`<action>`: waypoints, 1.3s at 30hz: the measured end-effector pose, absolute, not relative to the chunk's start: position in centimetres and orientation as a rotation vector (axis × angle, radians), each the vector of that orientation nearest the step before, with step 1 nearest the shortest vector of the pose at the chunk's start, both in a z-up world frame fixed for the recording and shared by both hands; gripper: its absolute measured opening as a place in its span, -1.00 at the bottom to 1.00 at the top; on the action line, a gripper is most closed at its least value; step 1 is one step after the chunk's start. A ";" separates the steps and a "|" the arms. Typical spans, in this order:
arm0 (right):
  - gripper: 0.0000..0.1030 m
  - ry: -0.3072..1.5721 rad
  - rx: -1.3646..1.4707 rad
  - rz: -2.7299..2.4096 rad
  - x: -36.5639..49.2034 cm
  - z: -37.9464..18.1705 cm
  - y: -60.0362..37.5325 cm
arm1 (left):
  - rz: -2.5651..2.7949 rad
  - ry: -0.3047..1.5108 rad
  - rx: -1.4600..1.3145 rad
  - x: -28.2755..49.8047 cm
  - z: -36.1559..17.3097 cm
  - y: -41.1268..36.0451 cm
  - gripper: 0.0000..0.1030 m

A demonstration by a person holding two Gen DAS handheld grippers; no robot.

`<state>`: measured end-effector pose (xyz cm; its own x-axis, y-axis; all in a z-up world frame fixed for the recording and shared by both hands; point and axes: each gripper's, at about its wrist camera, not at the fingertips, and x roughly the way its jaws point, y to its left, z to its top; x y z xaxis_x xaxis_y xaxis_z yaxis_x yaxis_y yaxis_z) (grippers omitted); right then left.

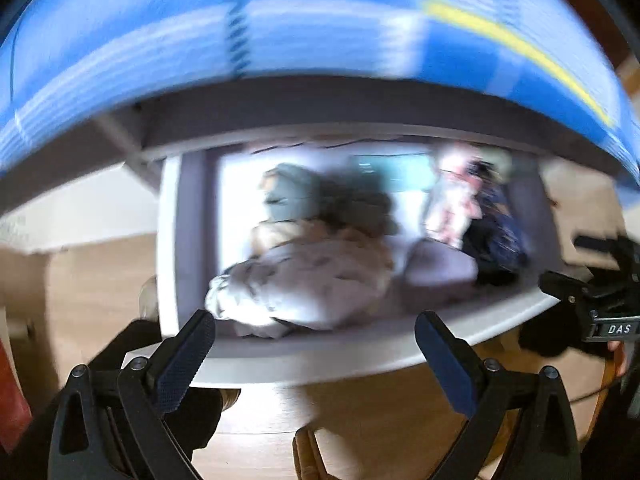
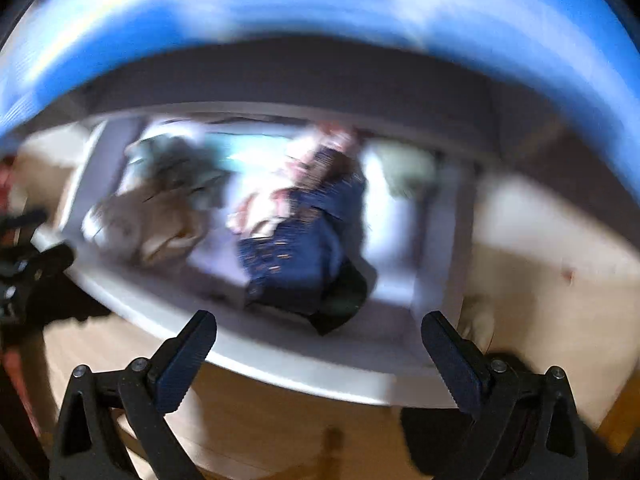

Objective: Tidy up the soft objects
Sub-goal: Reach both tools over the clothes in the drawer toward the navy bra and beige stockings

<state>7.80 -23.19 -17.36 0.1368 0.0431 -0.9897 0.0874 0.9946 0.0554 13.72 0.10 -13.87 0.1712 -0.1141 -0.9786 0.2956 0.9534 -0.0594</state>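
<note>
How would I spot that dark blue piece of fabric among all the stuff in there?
Start at the open white drawer under the blue striped cover. Among the soft items inside, the dark navy speckled cloth lies right of centre, beside the pink and white fabric. It is the only deep blue item; the others are pale grey, beige or teal.

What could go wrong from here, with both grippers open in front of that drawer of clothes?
Both views are motion-blurred, so a grab could miss or snag two garments: the grey garment touches the beige one behind it. The dark blue patterned garment overlaps the pink one. The left gripper and right gripper hover close together and could collide.
</note>
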 end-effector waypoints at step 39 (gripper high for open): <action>0.99 1.652 0.222 -0.193 4.2 -23.4 -20.6 | -0.196 1.665 0.179 10.4 -24.2 1.2 0.98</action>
